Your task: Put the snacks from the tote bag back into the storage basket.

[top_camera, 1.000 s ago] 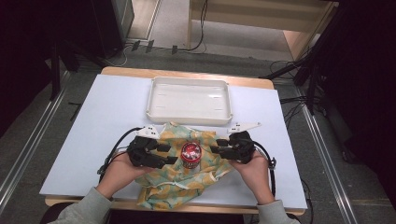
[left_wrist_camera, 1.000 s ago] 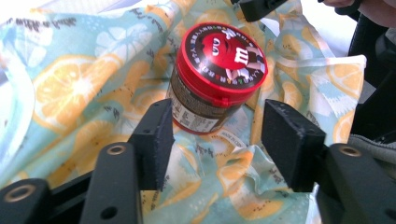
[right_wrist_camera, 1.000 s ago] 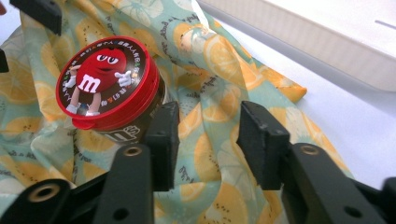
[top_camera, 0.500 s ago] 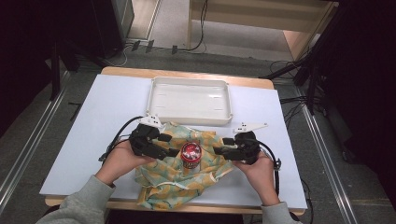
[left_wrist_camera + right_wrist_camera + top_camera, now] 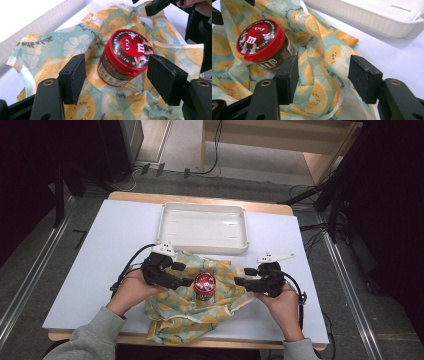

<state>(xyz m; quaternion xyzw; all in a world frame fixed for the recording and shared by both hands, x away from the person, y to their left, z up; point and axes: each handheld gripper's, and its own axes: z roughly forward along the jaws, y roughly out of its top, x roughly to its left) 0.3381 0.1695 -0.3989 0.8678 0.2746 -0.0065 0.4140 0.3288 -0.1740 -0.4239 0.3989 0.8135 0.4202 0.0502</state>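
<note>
A red-lidded candy jar (image 5: 204, 284) stands in the middle of a crumpled cloth (image 5: 195, 315) printed with orange slices. My left gripper (image 5: 183, 274) is just left of the jar, its jaws open after widening over the last second. In the left gripper view the jar (image 5: 125, 57) stands a little ahead of my left gripper (image 5: 116, 67), and the pads (image 5: 75, 77) touch nothing. My right gripper (image 5: 244, 276) is at the cloth's right edge, jaws just opened wide. In the right gripper view, cloth (image 5: 319, 62) lies under my right gripper (image 5: 325, 75) and the jar (image 5: 259, 42) is off to its left.
An empty white tray (image 5: 202, 240) lies behind the cloth at mid-table, and its rim (image 5: 374, 22) crosses the top of the right gripper view. The white tabletop (image 5: 100, 270) is bare left and right of the cloth. A person's hands hold both grippers.
Both grippers have drawn back a little from the jar, the right one toward the right. Their jaws stand wider, and the cloth edges beside the jar now lie loose.
</note>
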